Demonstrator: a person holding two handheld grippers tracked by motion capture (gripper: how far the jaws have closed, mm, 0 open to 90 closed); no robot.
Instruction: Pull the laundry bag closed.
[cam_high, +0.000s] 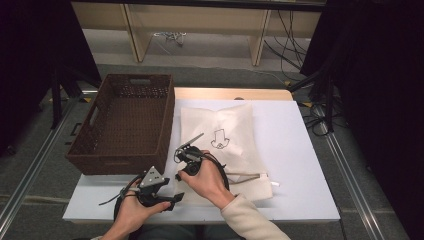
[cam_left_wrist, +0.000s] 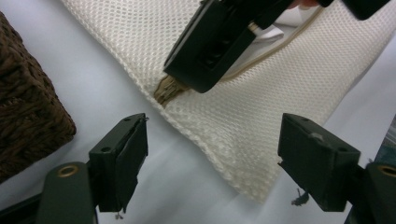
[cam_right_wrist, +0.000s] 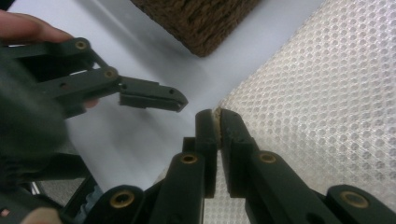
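Mesh bag (cam_high: 227, 145), cream-coloured and printed with a small black drawing, lies flat on the white table (cam_high: 300, 165), just right of a brown wicker basket (cam_high: 125, 125) that stands at the table's left side. At the bag's near left edge the right gripper (cam_right_wrist: 218, 113) has its two black jaws pressed together on the fabric, pinching the corner where a tan cord end (cam_left_wrist: 167, 89) sticks out of the hem. The person's right hand (cam_high: 207, 180) wraps the gripper's body, a pale sleeve (cam_high: 250, 217) trailing toward the bottom of the high view. Left gripper (cam_left_wrist: 212, 154) waits just beside, lower and nearer the table's front edge, its jaws spread wide with nothing between the pads; the bag's corner lies on the table ahead of them, untouched. In the high view the left hand (cam_high: 132, 212) holds that gripper, the grey three-cornered plate (cam_high: 152, 176) on its top facing up. A black cable loops from each gripper.
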